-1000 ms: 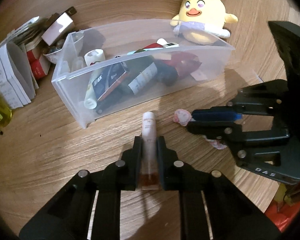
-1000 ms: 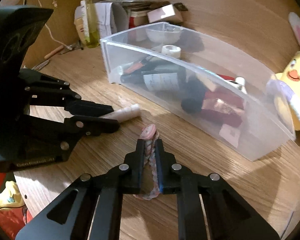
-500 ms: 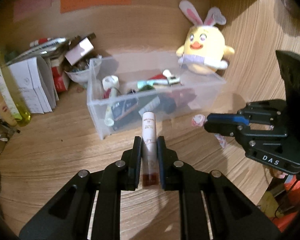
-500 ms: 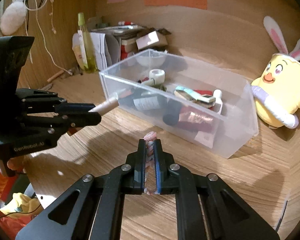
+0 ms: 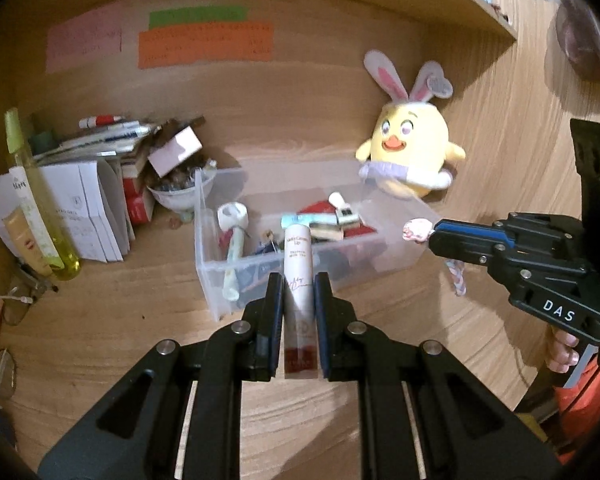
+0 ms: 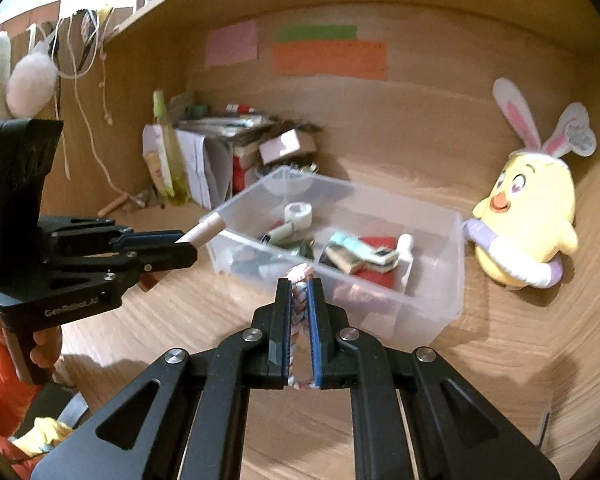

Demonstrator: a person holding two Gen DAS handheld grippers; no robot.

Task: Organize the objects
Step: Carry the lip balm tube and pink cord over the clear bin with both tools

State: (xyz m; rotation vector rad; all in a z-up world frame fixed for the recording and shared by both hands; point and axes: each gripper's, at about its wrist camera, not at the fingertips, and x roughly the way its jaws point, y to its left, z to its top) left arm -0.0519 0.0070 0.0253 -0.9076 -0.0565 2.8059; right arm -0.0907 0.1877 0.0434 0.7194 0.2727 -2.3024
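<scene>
Both grippers carry cargo toward the bin (image 5: 300,276). The left gripper (image 5: 298,300) clamps a pale lip tube (image 5: 298,276), its dark red base back between the jaws; the right gripper (image 6: 299,300) pinches a braided pink cord (image 6: 299,312). The clear, cluttered bin lies just ahead of both; each should probably clear the near wall before letting go.
</scene>
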